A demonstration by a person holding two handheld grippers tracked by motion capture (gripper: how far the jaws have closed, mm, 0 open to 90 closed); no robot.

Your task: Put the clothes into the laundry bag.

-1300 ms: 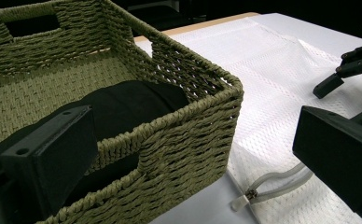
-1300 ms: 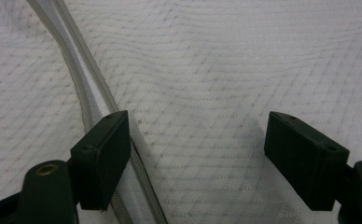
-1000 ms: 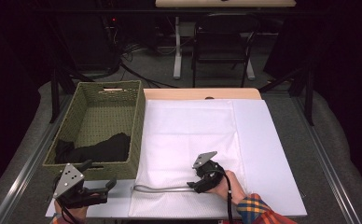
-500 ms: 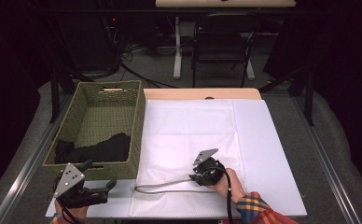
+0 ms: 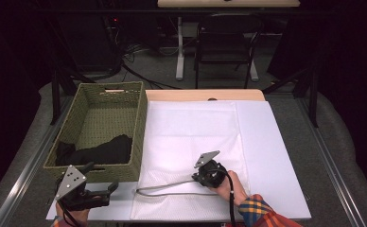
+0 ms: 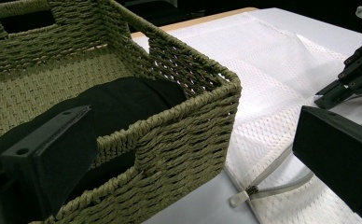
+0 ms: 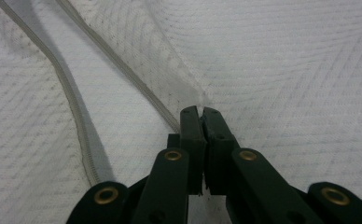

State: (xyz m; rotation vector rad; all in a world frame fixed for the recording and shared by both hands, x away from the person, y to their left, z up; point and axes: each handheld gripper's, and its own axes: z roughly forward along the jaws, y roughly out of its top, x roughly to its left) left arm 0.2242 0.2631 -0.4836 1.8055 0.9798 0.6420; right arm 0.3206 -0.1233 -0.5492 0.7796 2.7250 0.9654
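white mesh bag (image 7: 272,56) seemingly pinched in right gripper (image 7: 201,112) jaws

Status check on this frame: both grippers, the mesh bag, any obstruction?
Right gripper jaws just closed, pinching white mesh bag at its open zipper. Left gripper open, idle beside wicker basket. Nothing in the way.

black hand-held gripper (image 5: 198,176), grey plate, plaid sleeve (image 5: 255,210)
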